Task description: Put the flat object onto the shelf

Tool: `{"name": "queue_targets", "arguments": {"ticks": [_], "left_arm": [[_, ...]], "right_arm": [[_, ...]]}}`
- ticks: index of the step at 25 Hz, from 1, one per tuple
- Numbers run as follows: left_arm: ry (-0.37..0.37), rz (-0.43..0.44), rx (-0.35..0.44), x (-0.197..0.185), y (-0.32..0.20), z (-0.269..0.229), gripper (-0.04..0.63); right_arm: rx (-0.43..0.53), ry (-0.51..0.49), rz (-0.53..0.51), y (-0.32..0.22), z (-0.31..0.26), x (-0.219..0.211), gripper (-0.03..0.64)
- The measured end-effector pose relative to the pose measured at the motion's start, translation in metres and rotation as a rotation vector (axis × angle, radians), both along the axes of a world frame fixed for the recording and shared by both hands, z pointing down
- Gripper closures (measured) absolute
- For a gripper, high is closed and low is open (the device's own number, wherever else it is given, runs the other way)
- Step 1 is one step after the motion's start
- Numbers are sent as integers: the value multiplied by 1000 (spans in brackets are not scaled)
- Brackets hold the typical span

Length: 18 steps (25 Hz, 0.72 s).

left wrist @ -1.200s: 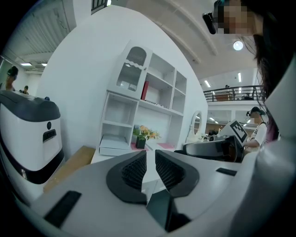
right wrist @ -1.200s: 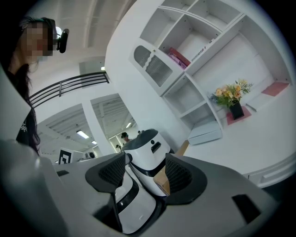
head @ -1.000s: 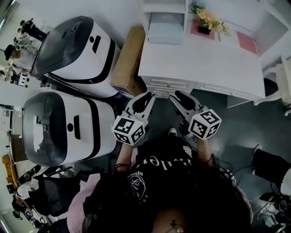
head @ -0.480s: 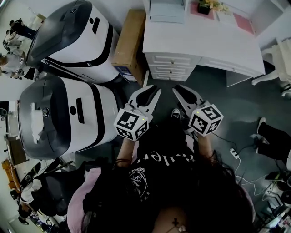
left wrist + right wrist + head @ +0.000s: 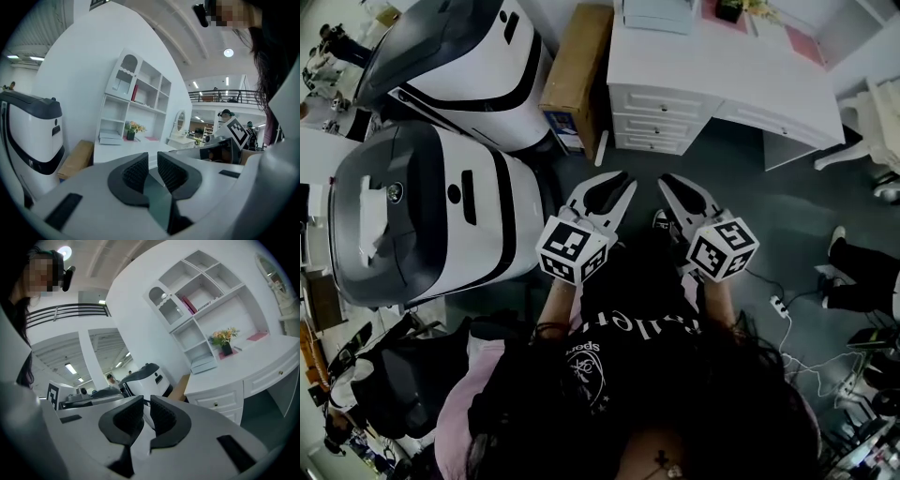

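A flat grey-white box (image 5: pixel 111 137) (image 5: pixel 204 364) lies on the white desk (image 5: pixel 722 75), at the foot of the white shelf unit (image 5: pixel 140 91) (image 5: pixel 201 296). A pink book (image 5: pixel 190 304) stands in one shelf compartment. I hold both grippers side by side in front of my chest, over the dark floor, well short of the desk. My left gripper (image 5: pixel 619 178) (image 5: pixel 153 157) is shut with nothing in it. My right gripper (image 5: pixel 670 180) (image 5: pixel 146 401) has its jaws together, also with nothing between them.
Two large white-and-grey machines (image 5: pixel 422 225) (image 5: pixel 459 56) stand at the left. A cardboard box (image 5: pixel 577 70) leans between them and the desk. A flower pot (image 5: pixel 225 341) sits on the desk. A power strip with cable (image 5: pixel 778 305) and another person's leg (image 5: pixel 862 281) are at the right.
The right gripper's jaws have closed from partly open. The desk has slid toward the top of the head view, so I am farther from it. The left gripper stays shut.
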<state>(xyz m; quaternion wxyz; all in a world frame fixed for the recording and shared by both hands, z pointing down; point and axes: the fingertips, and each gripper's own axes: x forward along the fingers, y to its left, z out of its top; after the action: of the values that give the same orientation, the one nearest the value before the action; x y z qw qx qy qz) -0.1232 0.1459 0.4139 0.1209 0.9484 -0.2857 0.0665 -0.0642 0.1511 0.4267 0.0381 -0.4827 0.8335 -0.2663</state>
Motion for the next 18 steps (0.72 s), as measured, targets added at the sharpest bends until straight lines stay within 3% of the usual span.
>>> {"name": "queue_targets", "arguments": {"ticks": [4,18], "left_arm": [[13,-6,-1,-9,13,2,525],[21,84,18,13,49,5,525]], "right_arm": [[3,8,-1,15,2,-6,545],[21,20,47,54,5,4,546]]}}
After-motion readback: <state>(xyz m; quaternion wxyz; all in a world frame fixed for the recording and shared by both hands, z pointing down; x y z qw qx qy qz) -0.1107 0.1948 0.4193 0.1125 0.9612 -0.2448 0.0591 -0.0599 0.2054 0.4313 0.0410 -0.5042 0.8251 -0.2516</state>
